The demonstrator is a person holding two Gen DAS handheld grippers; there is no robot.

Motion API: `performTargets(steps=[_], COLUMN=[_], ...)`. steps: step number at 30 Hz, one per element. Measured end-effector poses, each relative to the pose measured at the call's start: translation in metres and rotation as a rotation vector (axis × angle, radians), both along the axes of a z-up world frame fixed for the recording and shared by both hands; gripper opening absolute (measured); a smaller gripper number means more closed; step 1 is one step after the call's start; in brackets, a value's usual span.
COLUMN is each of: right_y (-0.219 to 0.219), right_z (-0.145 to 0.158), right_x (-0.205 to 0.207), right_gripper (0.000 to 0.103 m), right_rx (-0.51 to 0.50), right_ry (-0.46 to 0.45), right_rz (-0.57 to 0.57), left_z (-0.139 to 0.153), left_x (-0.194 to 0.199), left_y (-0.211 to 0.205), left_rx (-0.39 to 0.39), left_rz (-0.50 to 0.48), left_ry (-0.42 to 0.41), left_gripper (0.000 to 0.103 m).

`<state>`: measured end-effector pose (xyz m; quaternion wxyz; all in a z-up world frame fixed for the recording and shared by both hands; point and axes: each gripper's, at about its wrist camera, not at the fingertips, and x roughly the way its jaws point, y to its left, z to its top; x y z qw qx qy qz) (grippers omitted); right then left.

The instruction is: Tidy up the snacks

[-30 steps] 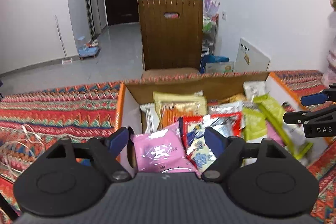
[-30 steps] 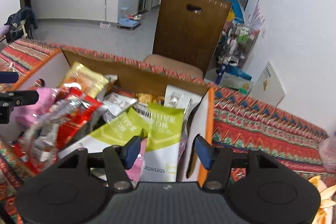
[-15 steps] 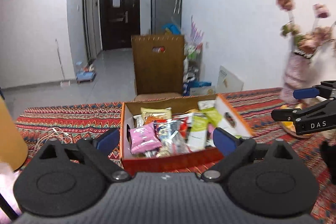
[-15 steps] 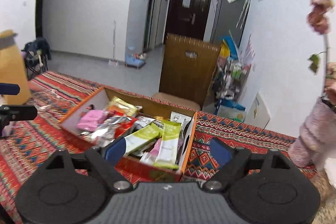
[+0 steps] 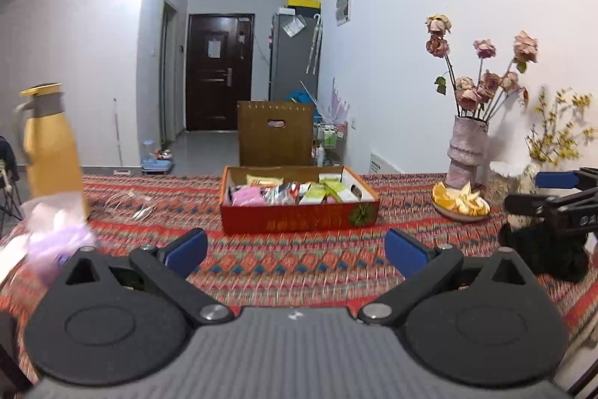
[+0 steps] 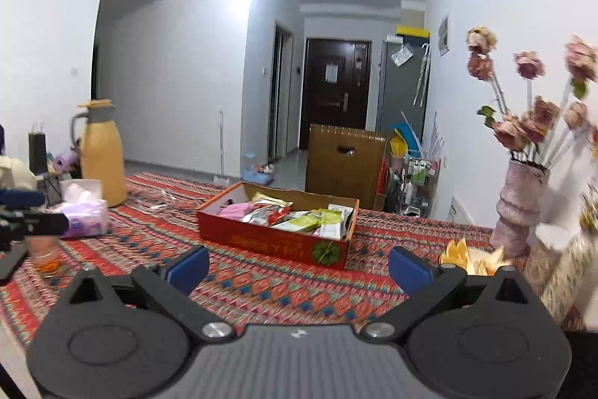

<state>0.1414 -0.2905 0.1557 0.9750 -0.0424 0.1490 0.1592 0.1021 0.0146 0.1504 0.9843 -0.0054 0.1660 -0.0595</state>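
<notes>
The red snack box (image 5: pixel 299 217) sits on the striped cloth (image 5: pixel 299 268), straight ahead at 12 o'clock from the left tongs (image 5: pixel 295 247). Its long side runs left to right. From the right tongs (image 6: pixel 299 266) it lies near 11 o'clock. Both tongs are spread wide and hold nothing. A second ago they were right over the snacks (image 5: pixel 291 191); now both are pulled well back.
</notes>
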Motion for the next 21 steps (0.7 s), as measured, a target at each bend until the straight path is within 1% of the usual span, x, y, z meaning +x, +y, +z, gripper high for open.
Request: performTargets(steps=[4,6,9,12,13,15,16,18,21], right_y=[0.001,0.004,0.009,0.016,0.019,0.025,0.028,0.034,0.042], right_z=[-0.026,-0.038,-0.061,-0.087,-0.096,-0.11,-0.118,-0.127,-0.132], right_x=[-0.062,-0.086,-0.117,-0.132,-0.138,-0.144,-0.146,-0.15,-0.152], right_gripper=[0.103,0.103,0.103,0.103,0.103,0.103,0.103,0.103,0.103], right_rx=[0.027,0.027,0.03,0.07,0.072,0.078,0.086,0.104,0.103], right_ry=[-0.034,-0.037,-0.04,-0.002,-0.004,-0.008,0.004,0.026,0.042], right_rz=[-0.014,-0.014,-0.015,-0.05,-0.061,-0.08,-0.086,-0.068,-0.036], left_z=[-0.027,-0.038,-0.053,-0.072,-0.078,-0.09,-0.095,-0.103,-0.106], left_x=[-0.056,-0.082,-0.109,-0.124,-0.126,-0.127,-0.127,-0.129,-0.131], left_y=[0.0,-0.002,-0.005,-0.014,-0.017,-0.021,-0.023,-0.026,-0.025], left_rx=[-0.011,-0.003,0.013,0.036,0.042,0.052,0.065,0.083,0.072], left_rz=[0.06,0.09,0.138,0.191,0.204,0.204,0.206,0.209,0.188], left_ry=[-0.014,-0.025,-0.037,-0.043,-0.035,-0.01,-0.006,-0.005,0.007], left_gripper=[0.103,0.103,0.103,0.103,0.103,0.103,0.103,0.103,0.103])
